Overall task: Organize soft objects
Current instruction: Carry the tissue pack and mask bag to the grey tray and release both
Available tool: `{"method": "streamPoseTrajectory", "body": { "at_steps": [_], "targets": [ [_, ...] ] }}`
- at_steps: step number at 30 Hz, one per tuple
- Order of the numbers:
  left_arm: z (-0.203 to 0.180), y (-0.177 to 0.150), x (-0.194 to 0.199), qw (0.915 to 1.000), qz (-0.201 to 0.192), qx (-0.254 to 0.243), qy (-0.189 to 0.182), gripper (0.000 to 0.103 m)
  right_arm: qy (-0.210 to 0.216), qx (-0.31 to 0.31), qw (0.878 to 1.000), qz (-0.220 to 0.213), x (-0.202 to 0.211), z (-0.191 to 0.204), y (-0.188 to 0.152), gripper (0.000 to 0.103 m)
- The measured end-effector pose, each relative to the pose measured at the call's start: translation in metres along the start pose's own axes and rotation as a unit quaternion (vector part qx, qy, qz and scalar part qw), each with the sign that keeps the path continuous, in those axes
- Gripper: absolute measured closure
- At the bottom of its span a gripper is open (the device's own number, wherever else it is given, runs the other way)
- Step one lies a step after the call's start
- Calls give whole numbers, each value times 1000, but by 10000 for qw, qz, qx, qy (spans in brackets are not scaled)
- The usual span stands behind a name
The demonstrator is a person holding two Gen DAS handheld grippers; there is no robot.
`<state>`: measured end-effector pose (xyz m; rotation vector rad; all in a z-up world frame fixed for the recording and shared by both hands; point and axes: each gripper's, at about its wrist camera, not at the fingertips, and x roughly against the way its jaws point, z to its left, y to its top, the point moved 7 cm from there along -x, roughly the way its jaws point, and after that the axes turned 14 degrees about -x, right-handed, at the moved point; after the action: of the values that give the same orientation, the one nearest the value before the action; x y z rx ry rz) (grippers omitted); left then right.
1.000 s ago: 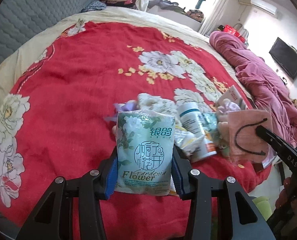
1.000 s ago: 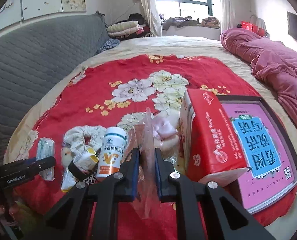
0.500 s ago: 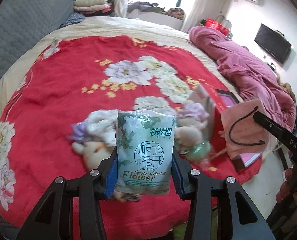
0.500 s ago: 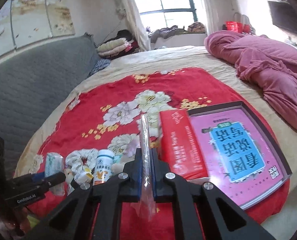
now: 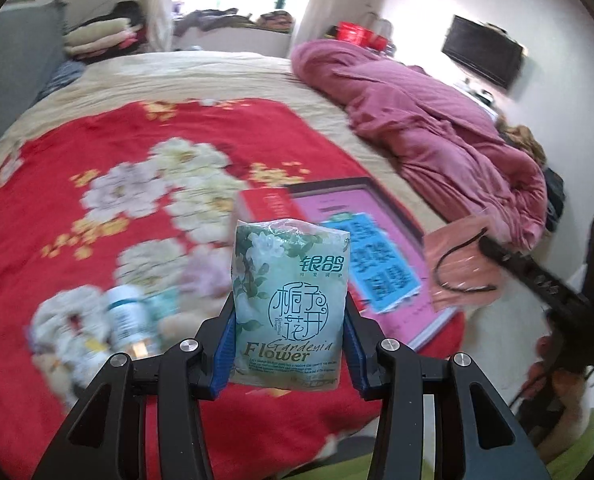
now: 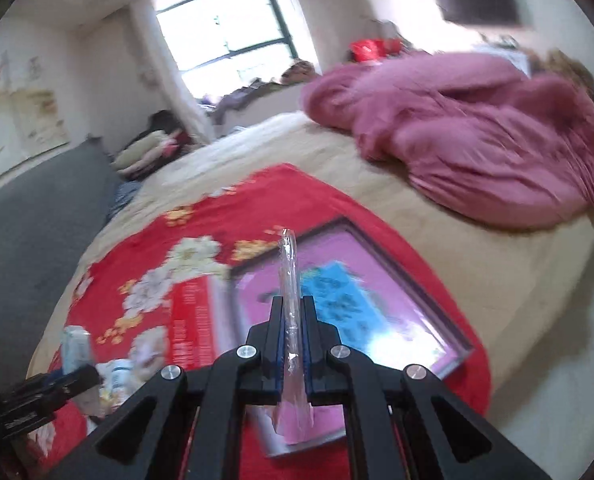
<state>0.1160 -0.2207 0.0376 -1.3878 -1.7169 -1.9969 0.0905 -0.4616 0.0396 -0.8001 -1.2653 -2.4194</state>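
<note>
My left gripper (image 5: 289, 320) is shut on a pale green tissue pack (image 5: 293, 264) printed "Gardenia Flower", held upright above the bed. My right gripper (image 6: 293, 308) is shut on a thin pink packet in clear wrap (image 6: 289, 264), seen edge-on between its pads. The left wrist view shows that pink packet (image 5: 457, 264) flat-on with a black curved mark, hanging off the right gripper's tip (image 5: 493, 248) past the bed's right edge. Soft toys and a fluffy scrunchie (image 5: 61, 320) lie blurred on the red floral blanket (image 5: 77, 152).
A purple-and-blue picture book (image 5: 361, 248) and a red box (image 5: 269, 208) lie near the blanket's right edge. A white bottle (image 5: 127, 316) lies among the pile. A magenta quilt (image 5: 425, 128) is heaped at the far right of the bed.
Both grippers have swung right and risen with their loads, from over the pile toward the book and bed edge. The right jaws have squeezed tighter on the pink packet.
</note>
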Motion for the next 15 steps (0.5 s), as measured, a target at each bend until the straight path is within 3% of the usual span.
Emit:
{"method": "streamPoseTrajectory", "body": {
  "at_steps": [9, 15],
  "targets": [
    [-89, 35, -66, 9971, 325, -590, -342, 56, -194, -343, 9987, 333, -42, -59, -2, 96],
    [-126, 29, -120, 9923, 788, -857, -428, 56, -404, -253, 9972, 567, -62, -80, -1, 96]
  ]
}}
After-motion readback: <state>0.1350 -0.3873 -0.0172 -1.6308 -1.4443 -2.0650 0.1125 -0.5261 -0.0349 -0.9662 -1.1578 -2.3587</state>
